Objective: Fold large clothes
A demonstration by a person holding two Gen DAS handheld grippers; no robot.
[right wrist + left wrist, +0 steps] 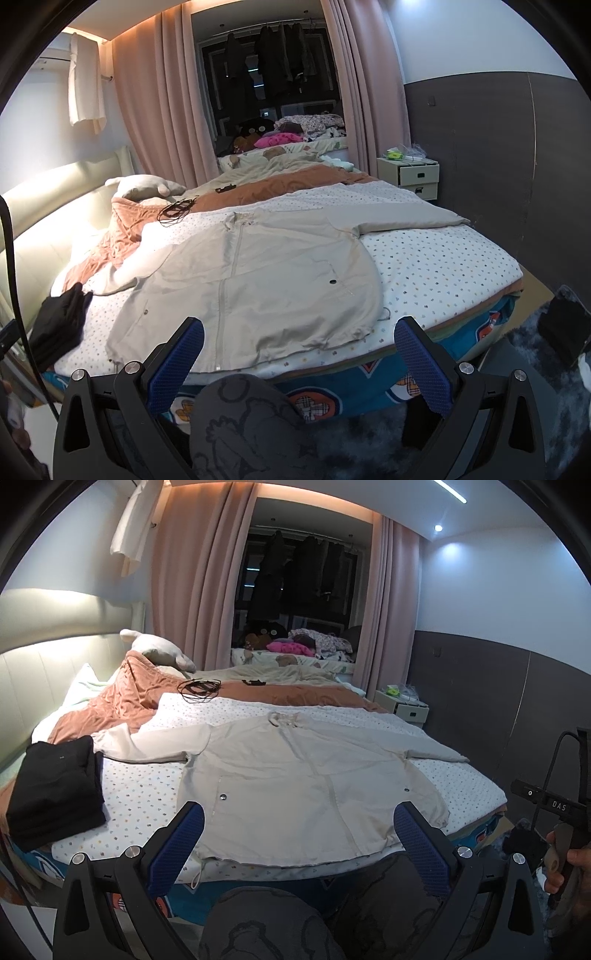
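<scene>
A large beige jacket (pixel 295 775) lies spread flat, front up, on the dotted white bedsheet (pixel 140 797), sleeves stretched out to both sides and hem toward me. It also shows in the right wrist view (pixel 266 273). My left gripper (pixel 298 823) is open and empty, hovering above the jacket's hem at the bed's near edge. My right gripper (pixel 299 339) is open and empty, held off the bed's near edge by the hem. The right gripper's body shows at the right edge of the left wrist view (pixel 554 805).
A folded black garment (pixel 55 790) lies on the bed left of the jacket. An orange blanket (pixel 125 701), pillows and a black cord (pixel 199 688) lie farther back. A nightstand (pixel 410 177) stands right of the bed. My knees (pixel 266 923) are below the grippers.
</scene>
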